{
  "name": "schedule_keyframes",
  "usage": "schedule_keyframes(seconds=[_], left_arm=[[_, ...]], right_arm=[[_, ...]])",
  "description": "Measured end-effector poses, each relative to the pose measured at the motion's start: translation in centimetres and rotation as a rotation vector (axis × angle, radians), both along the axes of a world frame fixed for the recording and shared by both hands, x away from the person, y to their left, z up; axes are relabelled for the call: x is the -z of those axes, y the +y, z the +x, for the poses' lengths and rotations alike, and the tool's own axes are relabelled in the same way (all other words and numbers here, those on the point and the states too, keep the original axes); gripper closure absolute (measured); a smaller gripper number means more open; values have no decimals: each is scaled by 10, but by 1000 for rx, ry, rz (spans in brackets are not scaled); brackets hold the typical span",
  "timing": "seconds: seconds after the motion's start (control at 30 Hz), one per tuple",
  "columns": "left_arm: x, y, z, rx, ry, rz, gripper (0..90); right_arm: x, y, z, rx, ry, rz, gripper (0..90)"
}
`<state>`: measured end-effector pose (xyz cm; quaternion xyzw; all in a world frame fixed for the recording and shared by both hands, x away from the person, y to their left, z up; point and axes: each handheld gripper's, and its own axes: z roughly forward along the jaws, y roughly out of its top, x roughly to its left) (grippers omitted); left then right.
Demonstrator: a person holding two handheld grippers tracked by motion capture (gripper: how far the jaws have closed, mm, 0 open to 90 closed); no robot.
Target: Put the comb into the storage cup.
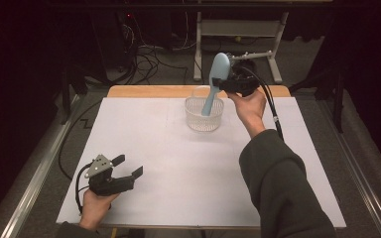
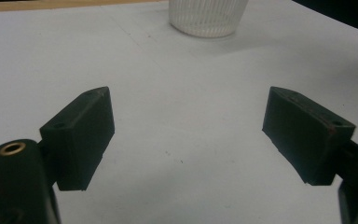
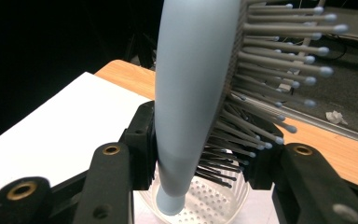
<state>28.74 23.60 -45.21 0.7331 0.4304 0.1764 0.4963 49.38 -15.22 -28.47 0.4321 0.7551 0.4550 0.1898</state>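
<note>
A light blue hairbrush stands nearly upright with its handle end down inside a clear perforated basket at the far middle of the white mat. My right gripper is shut on the brush at its bristled head. In the right gripper view the brush fills the middle, clamped between the jaws, its handle tip just above the basket floor. My left gripper rests open near the front left of the mat; its view has nothing between the jaws, and the basket is far ahead.
A white mat covers the wooden table. Cables and a metal table frame lie on the dark floor beyond the far edge. A dark sleeve reaches over the mat's right side.
</note>
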Motion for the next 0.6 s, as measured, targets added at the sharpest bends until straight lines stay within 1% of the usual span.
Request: schedule_keyframes(seconds=[0.1,0.23,0.3,0.4,0.6], left_arm=[[0,0,0,0,-1,-2,159],[0,0,0,3,0,0,159],[0,-1,0,4,0,1,159],[0,0,0,4,0,0,159],[0,0,0,4,-1,-1,159]], right_arm=[[3,2,2,1,1,-3,553],[7,5,5,15,1,-21,552],[10,6,7,17,9,-18,551],[13,8,8,16,11,-23,551],[20,12,10,9,20,-17,547]])
